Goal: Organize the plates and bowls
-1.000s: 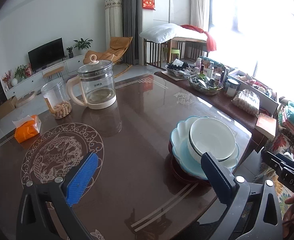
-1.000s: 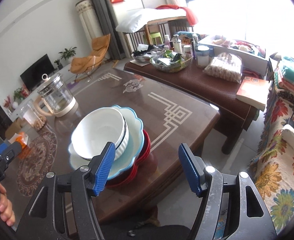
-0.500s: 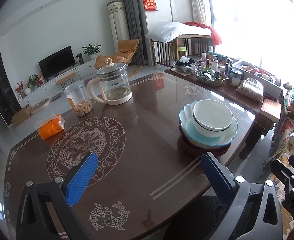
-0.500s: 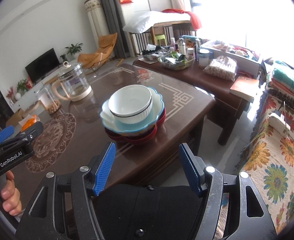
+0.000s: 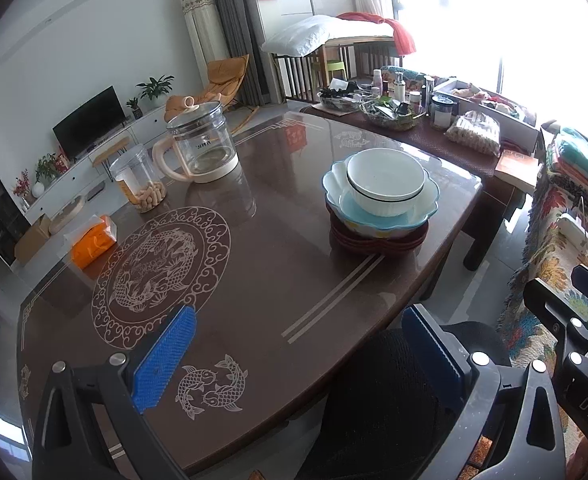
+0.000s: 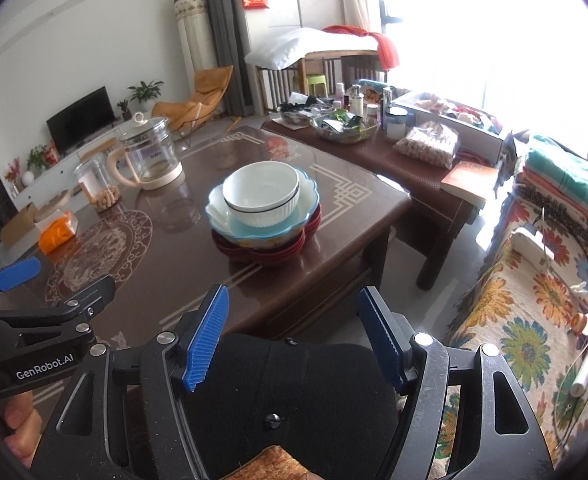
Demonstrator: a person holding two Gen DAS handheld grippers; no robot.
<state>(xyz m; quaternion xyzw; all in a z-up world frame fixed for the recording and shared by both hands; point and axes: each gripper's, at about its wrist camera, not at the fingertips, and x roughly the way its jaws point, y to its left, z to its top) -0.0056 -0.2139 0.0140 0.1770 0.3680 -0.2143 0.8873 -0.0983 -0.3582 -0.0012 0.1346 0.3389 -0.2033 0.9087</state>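
White ribbed bowl (image 6: 261,194) nests in blue scalloped bowl (image 6: 229,226) atop red plates (image 6: 269,254), centre frame, far side of desk (image 6: 334,216): stacked for compactness. Left tongs (image 5: 298,364) and right tongs (image 6: 294,340) gape, empty, well back.

Left gripper (image 5: 294,356) w/ blue fingers (image 5: 161,364) spread wide, nothing btwn them. White bowl (image 5: 386,184) sits in a scalloped blue bowl (image 5: 378,216), on red plates (image 5: 374,240), right side of the brown surface (image 5: 273,280). Glass kettle (image 5: 201,148) and snack jar (image 5: 137,180) well apart, far left.
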